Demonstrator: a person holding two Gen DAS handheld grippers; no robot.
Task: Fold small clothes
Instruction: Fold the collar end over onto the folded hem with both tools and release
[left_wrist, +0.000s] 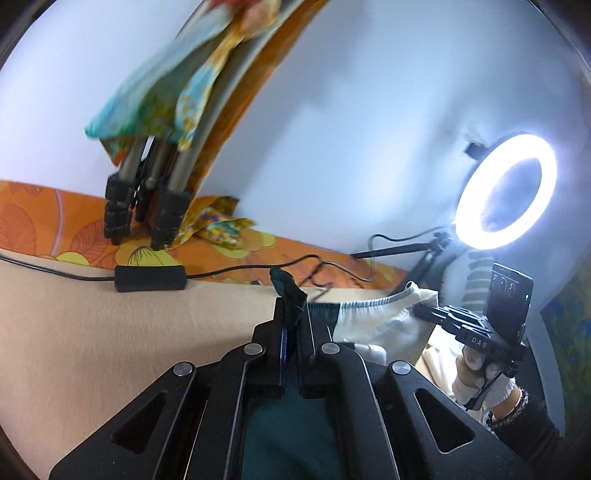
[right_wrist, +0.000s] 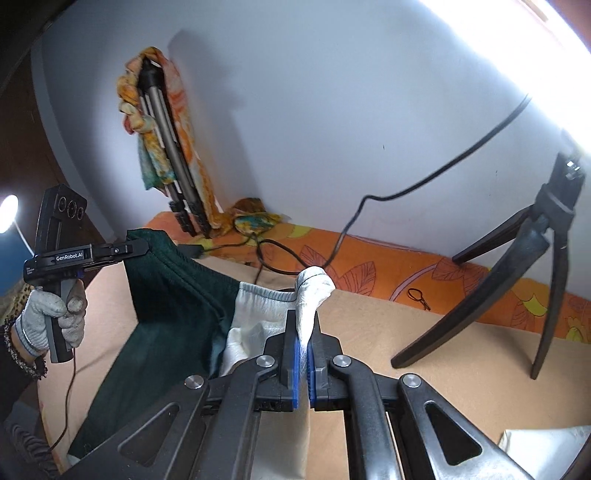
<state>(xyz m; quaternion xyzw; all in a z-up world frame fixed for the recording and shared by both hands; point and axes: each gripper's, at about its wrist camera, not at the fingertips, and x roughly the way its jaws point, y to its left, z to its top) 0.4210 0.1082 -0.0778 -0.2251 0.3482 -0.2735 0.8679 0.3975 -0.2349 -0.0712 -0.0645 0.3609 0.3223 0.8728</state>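
I've got the small dark-green and white knit garment (right_wrist: 184, 295) lifted w/ both grippers: left gripper (left_wrist: 290, 314) fingers clamp the green corner, right gripper (right_wrist: 303, 328) fingers clamp the white corner at 12 o'clock, spreading the edge taut above the beige bed (right_wrist: 369, 332) so it's ready to fold.

A home bedroom: floral orange bedsheet (right_wrist: 376, 273), plain wall, ring light (left_wrist: 506, 192), folded tripod (right_wrist: 173, 155).
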